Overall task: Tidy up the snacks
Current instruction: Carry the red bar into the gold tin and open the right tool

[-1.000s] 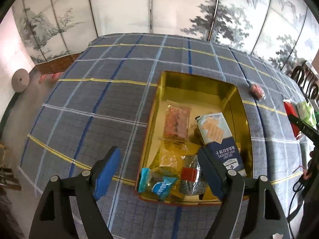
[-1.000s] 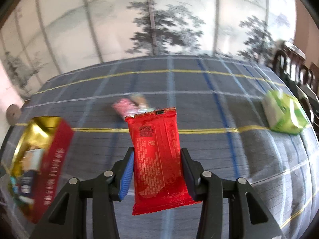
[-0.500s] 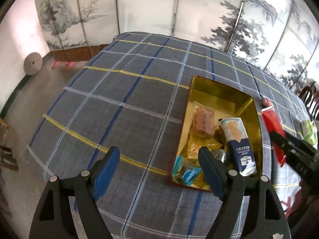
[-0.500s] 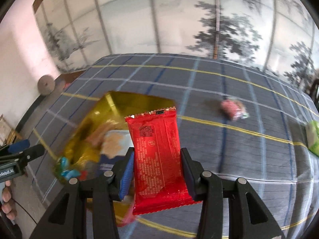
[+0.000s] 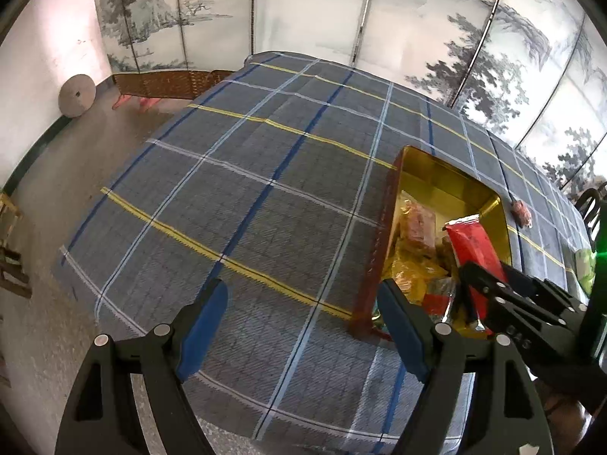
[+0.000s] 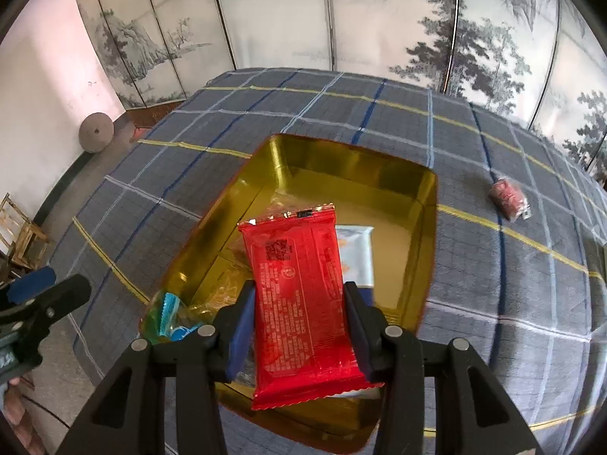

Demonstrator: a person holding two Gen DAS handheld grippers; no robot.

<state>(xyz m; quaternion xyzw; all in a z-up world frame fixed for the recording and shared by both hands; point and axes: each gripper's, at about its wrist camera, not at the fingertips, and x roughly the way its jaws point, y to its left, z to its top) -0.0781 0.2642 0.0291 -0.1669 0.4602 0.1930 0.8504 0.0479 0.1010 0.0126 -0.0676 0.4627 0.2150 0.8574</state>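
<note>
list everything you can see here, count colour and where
snack tin: 1, gold inside, red outside, on the tablecloth
red snack packet: 1, red, clamped in the right gripper above the tin
loose snacks: several, silver-blue, yellow, teal, inside the tin
wrapped candy: 1, pinkish red, on the cloth right of the tin
green packet: 1, green, far right edge of the table
tablecloth: 1, grey-blue plaid
folding screen: 1, ink landscape, behind the table
left gripper: open, left of the tin
right gripper: shut on the packet
</note>
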